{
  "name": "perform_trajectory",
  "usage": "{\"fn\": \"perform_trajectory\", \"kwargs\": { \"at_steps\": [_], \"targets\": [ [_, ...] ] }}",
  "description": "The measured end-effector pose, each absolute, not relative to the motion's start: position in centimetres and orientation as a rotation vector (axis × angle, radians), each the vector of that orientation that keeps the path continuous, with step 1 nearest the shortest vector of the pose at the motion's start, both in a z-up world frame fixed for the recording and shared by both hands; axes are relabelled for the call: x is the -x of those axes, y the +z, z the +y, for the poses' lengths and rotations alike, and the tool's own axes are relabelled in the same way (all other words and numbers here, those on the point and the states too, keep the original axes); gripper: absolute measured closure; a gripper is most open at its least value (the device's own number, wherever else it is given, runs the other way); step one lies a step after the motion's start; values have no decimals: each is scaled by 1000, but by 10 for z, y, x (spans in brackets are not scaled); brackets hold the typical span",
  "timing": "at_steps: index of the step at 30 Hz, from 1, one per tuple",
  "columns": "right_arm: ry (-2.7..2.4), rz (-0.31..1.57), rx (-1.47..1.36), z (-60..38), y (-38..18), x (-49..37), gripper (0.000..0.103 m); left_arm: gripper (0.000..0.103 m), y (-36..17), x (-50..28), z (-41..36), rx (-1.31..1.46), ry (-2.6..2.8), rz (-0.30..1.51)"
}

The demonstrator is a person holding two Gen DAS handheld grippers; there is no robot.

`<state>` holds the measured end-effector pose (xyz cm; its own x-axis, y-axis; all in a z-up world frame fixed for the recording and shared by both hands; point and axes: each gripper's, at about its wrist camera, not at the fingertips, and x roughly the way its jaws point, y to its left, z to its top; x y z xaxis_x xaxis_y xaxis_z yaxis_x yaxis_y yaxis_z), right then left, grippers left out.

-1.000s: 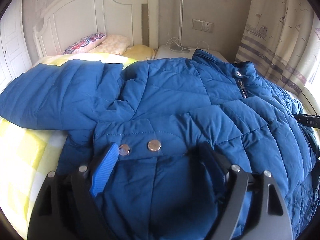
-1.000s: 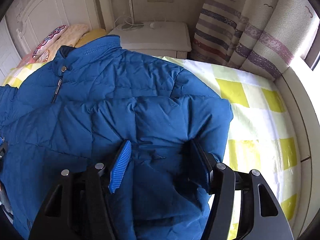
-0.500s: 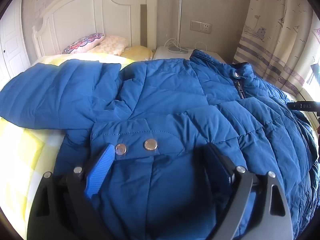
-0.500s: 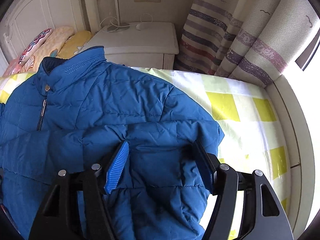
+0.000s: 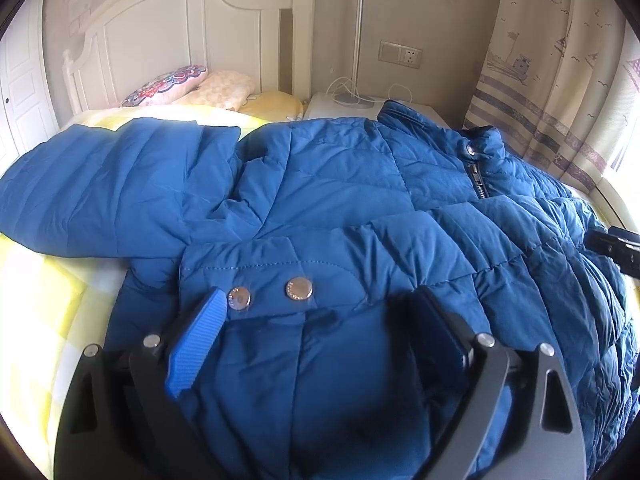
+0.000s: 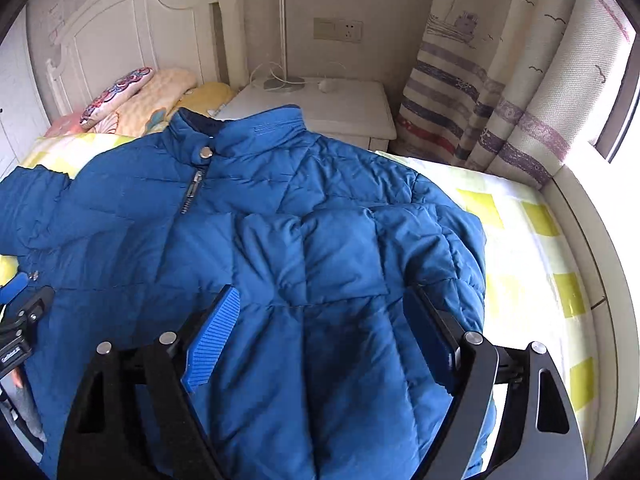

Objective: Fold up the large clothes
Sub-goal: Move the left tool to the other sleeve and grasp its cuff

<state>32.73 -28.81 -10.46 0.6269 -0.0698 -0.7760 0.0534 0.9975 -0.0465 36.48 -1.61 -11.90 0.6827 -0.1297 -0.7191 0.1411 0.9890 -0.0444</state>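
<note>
A white headboard (image 5: 160,40) and nightstand (image 6: 320,108) stand against a beige wall (image 5: 432,8); a striped curtain (image 6: 500,92) hangs beside a bright window (image 6: 624,92).

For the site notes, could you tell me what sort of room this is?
Very likely a bedroom: a blue jacket lies on a bed with a white headboard, pillows and a bedside table.

Bare sheet (image 6: 532,264) right of the jacket (image 6: 320,248); nightstand (image 6: 340,108) blocks beyond.
</note>
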Motion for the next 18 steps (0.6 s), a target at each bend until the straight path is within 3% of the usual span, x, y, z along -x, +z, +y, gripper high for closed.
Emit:
{"fn": "perform_trajectory", "kwargs": {
  "at_steps": [4,12,18],
  "targets": [
    [-64,943,80,-271,-130,-320,18,8,-119,-364,-16,-6,-158,800],
    [-45,881,29,-238,-117,-296,17,8,-112,-356,-4,69,-179,746],
    [-51,903,-3,-244,-140,-302,16,8,-87,-349,90,498,-169,650]
  ]
}}
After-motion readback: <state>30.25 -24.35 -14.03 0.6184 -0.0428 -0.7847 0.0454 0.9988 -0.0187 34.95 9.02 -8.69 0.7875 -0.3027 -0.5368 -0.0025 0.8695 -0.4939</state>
